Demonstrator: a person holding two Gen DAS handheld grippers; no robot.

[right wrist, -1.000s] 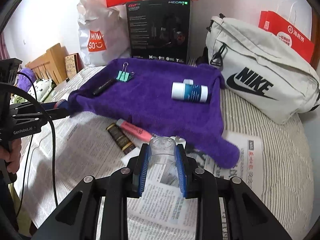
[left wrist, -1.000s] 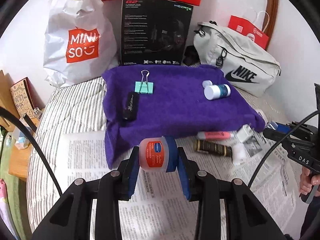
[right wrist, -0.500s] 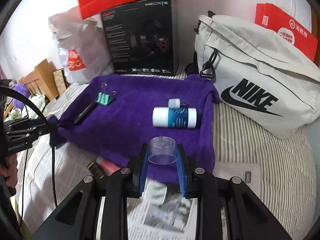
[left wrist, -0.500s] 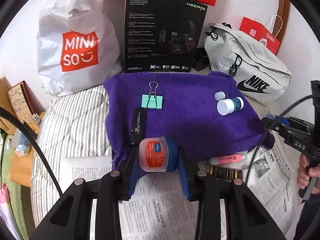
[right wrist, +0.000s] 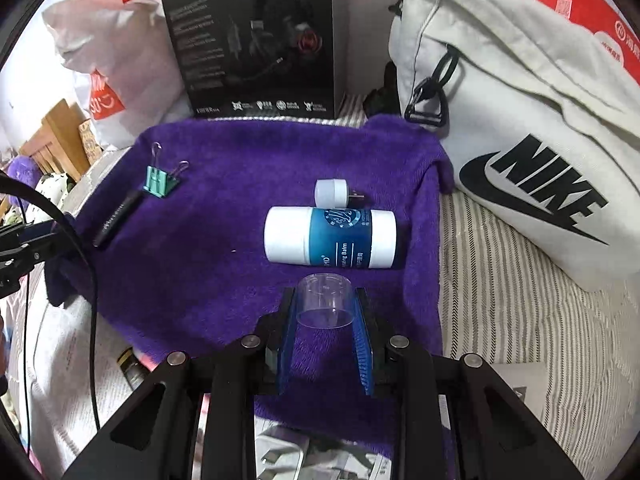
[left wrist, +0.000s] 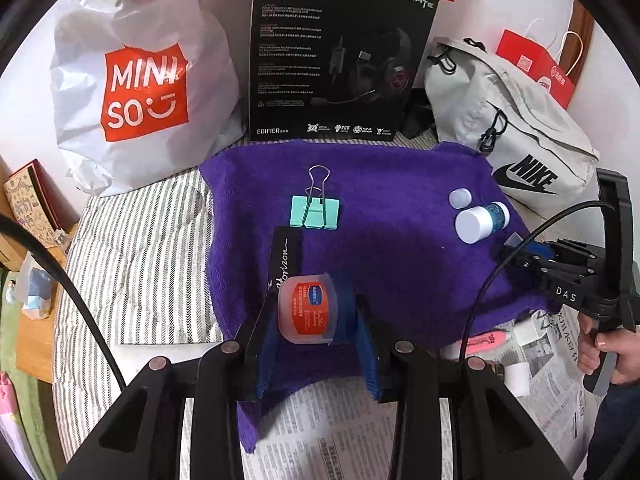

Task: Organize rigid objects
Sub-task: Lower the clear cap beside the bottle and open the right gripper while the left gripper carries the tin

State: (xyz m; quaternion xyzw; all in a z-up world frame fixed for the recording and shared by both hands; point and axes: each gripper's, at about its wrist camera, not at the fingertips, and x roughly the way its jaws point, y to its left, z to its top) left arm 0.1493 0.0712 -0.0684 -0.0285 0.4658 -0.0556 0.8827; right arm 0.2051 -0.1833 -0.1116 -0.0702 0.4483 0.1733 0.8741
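Observation:
My left gripper point(left wrist: 314, 314) is shut on a small jar with a red label and blue lid point(left wrist: 308, 310), held over the near edge of the purple towel point(left wrist: 400, 264). My right gripper point(right wrist: 325, 312) is shut on a clear plastic cap point(right wrist: 325, 302), just in front of a white and blue balm tube point(right wrist: 330, 237) that lies on the towel point(right wrist: 208, 248). On the towel also lie a mint binder clip point(left wrist: 316, 210), a black stick point(left wrist: 284, 258) and a small white cap point(right wrist: 331, 192).
Behind the towel stand a white shopping bag point(left wrist: 136, 80), a black headset box point(left wrist: 336, 56) and a grey waist bag point(right wrist: 520, 120). A pink highlighter point(left wrist: 486, 340) and small white pieces lie on newspaper point(left wrist: 340, 432). A hand point(left wrist: 604, 350) holds the other gripper at the right.
Both grippers have moved forward from above the newspaper to over the purple towel, each still carrying its object. The towel's items now look nearer.

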